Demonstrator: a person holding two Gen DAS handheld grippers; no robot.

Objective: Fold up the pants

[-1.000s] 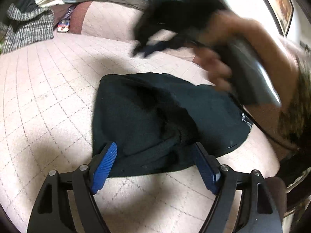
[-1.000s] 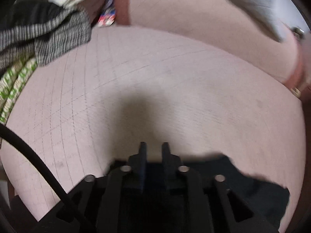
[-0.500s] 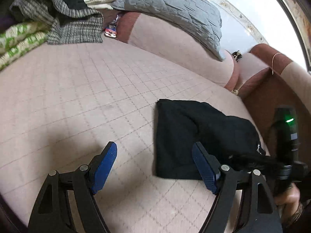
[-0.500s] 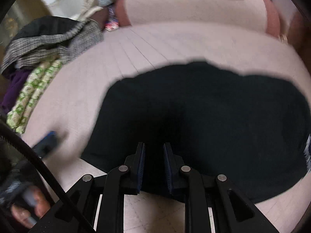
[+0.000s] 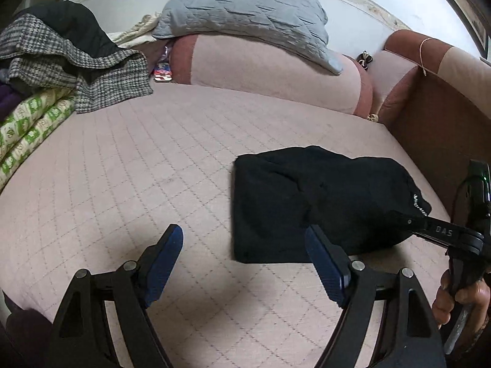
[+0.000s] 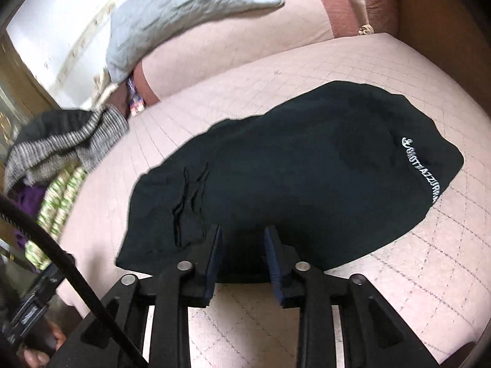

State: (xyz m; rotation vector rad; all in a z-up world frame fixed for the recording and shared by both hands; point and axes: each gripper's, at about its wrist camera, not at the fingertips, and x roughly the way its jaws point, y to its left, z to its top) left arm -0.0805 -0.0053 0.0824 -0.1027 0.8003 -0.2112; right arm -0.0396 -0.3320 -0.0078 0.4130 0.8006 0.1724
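The black pants (image 5: 322,199) lie folded into a compact bundle on the pink quilted couch seat (image 5: 138,168), right of centre in the left wrist view. In the right wrist view the pants (image 6: 291,168) fill the middle, with white lettering (image 6: 423,168) along their right edge. My left gripper (image 5: 244,260) is open and empty, held above the seat just left of the bundle's near corner. My right gripper (image 6: 242,251) is partly open and empty, its blue pads over the bundle's near edge. The right gripper's body (image 5: 442,233) shows at the right of the left wrist view.
A grey quilted pillow (image 5: 245,9) lies on the pink back cushion (image 5: 260,70). A pile of clothes, checked grey fabric (image 5: 61,58) over a green patterned blanket (image 5: 27,128), sits at the far left. A brown armrest (image 5: 438,122) bounds the right side.
The right gripper has opened a little and pulled back to the bundle's near edge. The left gripper has drawn back and left, off the pants. The pants lie released on the seat.
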